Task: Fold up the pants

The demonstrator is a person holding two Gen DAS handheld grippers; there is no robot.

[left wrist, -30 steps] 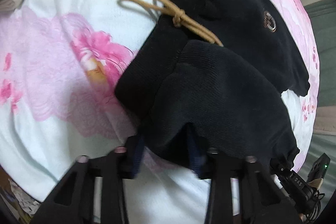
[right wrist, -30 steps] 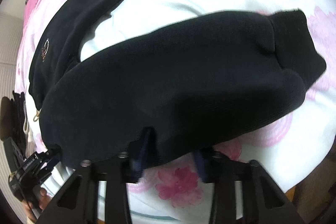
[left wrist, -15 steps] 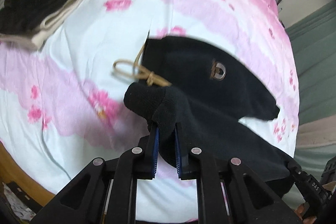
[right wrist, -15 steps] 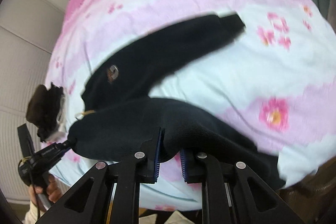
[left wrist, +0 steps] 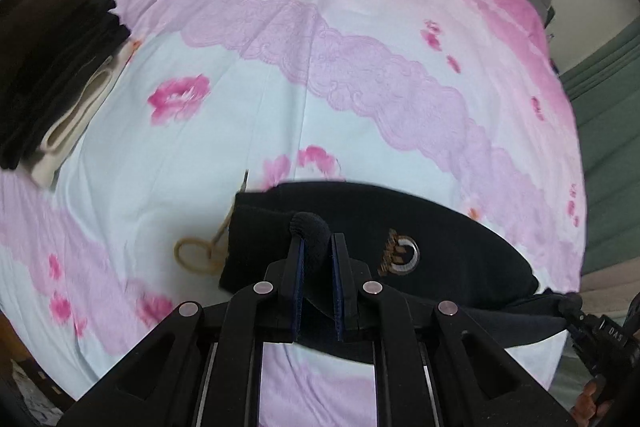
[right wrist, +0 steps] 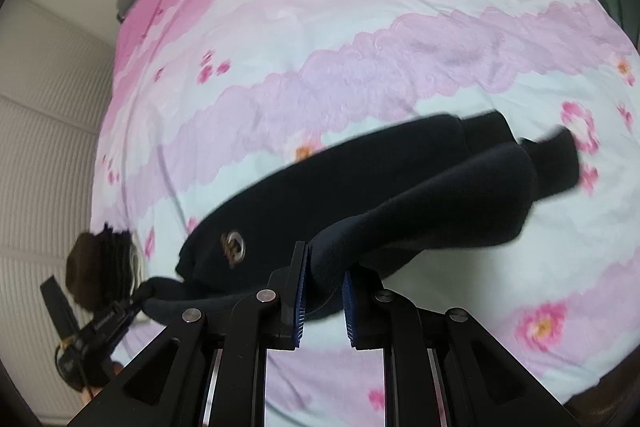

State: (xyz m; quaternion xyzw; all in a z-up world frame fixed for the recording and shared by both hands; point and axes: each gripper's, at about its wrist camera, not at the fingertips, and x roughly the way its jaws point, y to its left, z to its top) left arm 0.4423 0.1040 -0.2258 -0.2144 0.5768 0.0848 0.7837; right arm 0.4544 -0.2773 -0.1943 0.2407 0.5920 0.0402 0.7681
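Pants (left wrist: 448,247) stretch crosswise ahead of both hand-held grippers, partly lifted off the bed (left wrist: 320,75). Left hand-held gripper (left wrist: 316,279) pinches the waistband end; right hand-held gripper (right wrist: 324,291) clamps the leg fold, cuffs trailing rightward.

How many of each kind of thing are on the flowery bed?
Black pants: 1
Piles of folded clothes: 1
Tan drawstrings: 1
Grippers holding the pants: 2, left gripper and right gripper
Total: 5

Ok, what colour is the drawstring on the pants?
Tan, a mustard-beige cord looped beside the black pants; clearest in the left wrist view.
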